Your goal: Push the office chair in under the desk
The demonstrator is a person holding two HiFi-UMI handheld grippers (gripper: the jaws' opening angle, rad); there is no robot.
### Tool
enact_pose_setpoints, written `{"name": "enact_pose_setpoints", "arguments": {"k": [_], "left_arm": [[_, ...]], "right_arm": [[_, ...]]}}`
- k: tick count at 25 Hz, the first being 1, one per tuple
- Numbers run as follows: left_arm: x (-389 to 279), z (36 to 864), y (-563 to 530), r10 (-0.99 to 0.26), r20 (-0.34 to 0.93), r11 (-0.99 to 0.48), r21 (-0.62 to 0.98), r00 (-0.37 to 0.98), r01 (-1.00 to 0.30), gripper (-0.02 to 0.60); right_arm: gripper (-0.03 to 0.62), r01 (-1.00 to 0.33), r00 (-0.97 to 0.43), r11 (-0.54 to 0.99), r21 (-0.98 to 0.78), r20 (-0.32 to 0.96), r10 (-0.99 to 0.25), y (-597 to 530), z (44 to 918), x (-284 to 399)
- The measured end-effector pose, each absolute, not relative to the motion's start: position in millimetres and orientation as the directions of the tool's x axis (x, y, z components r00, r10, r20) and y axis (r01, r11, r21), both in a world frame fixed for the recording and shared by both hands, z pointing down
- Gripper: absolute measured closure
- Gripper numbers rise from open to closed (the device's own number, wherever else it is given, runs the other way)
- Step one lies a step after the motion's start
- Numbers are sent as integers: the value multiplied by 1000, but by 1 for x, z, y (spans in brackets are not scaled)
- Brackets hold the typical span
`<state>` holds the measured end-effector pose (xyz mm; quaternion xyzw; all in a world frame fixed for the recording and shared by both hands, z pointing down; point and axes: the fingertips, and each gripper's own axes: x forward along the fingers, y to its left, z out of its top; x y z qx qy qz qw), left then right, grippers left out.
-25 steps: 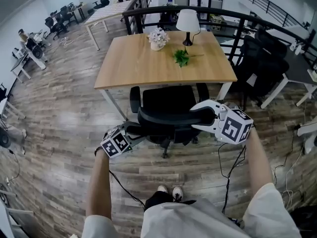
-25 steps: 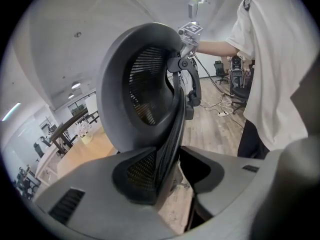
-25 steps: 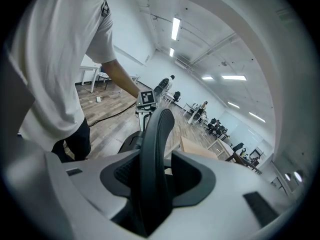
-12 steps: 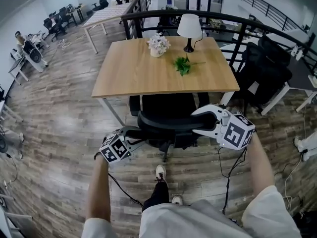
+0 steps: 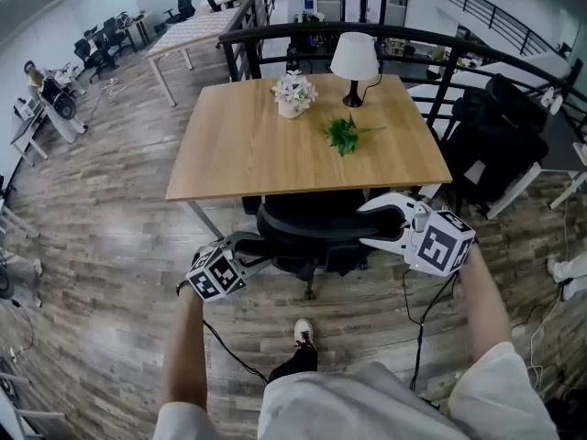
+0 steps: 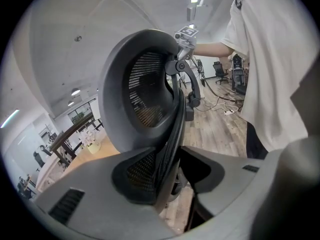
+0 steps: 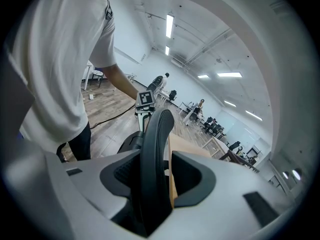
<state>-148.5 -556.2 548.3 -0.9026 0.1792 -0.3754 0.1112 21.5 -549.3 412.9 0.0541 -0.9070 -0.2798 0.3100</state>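
Observation:
The black office chair (image 5: 312, 224) stands at the near edge of the wooden desk (image 5: 248, 149), its seat mostly hidden under the top. My left gripper (image 5: 249, 244) is shut on the left end of the curved backrest, and my right gripper (image 5: 374, 220) is shut on its right end. In the left gripper view the mesh backrest (image 6: 145, 89) runs between the jaws of the left gripper (image 6: 170, 184). In the right gripper view the backrest rim (image 7: 155, 134) stands edge-on between the jaws of the right gripper (image 7: 155, 184).
On the desk stand a flower pot (image 5: 293, 94), a white lamp (image 5: 354, 58) and a green sprig (image 5: 345, 134). A black railing (image 5: 275, 33) curves behind it. Another dark chair (image 5: 500, 126) stands at the right. The person's shoe (image 5: 304, 332) and cables (image 5: 417, 328) are on the floor.
The chair has rolled forward under the desk, so less of its seat and armrests shows. Both grippers went forward with the backrest, and the person stepped after them.

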Motion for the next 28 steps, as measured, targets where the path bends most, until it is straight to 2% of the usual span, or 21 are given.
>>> {"name": "enact_pose_setpoints", "arguments": {"k": [28], "left_arm": [[-173,547,-710,-397,634,-914,-337,664,-225,374]], "right_arm": [[398,39,-783,857,514,548,-294,-699,414,-3]]}}
